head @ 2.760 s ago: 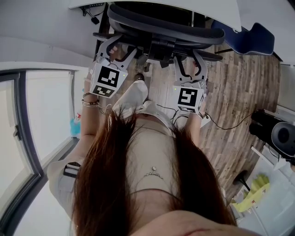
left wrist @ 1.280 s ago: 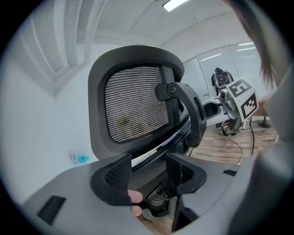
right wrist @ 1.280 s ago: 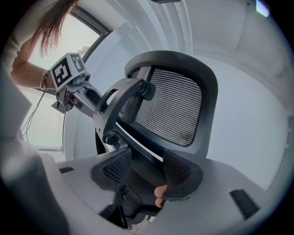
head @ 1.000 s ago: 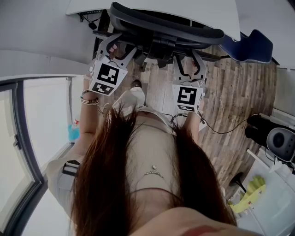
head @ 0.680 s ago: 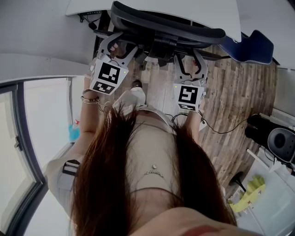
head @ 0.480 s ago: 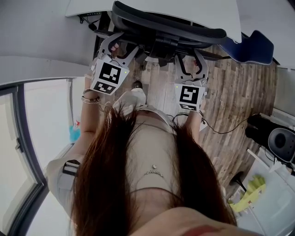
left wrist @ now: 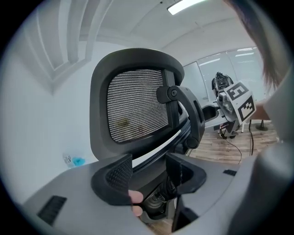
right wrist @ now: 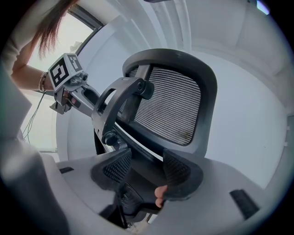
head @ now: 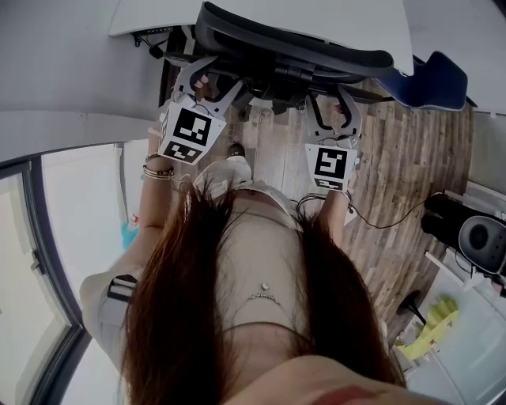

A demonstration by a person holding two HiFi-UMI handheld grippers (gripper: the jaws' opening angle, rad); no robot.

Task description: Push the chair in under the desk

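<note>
A black mesh-back office chair (head: 292, 43) stands at the top of the head view, its seat tucked beneath the white desk (head: 356, 20). My left gripper (head: 207, 82) is open, its fingers reaching the left side of the chair's back frame. My right gripper (head: 334, 107) is open too, its fingers at the right side of the frame. In the left gripper view the mesh backrest (left wrist: 135, 105) rises just beyond my left gripper (left wrist: 149, 167). The right gripper view shows the backrest (right wrist: 170, 110) the same way, close past my right gripper (right wrist: 146, 167). Nothing is clamped between either pair of jaws.
A blue chair (head: 431, 75) stands right of the desk. Black equipment (head: 474, 229), a yellow cloth (head: 433, 326) and a cable (head: 387, 217) lie on the wooden floor at the right. A glass partition (head: 47, 261) runs along the left. My shoe (head: 225, 170) is behind the chair.
The chair has slid further away under the desk. Both grippers have followed it forward, staying open against its back.
</note>
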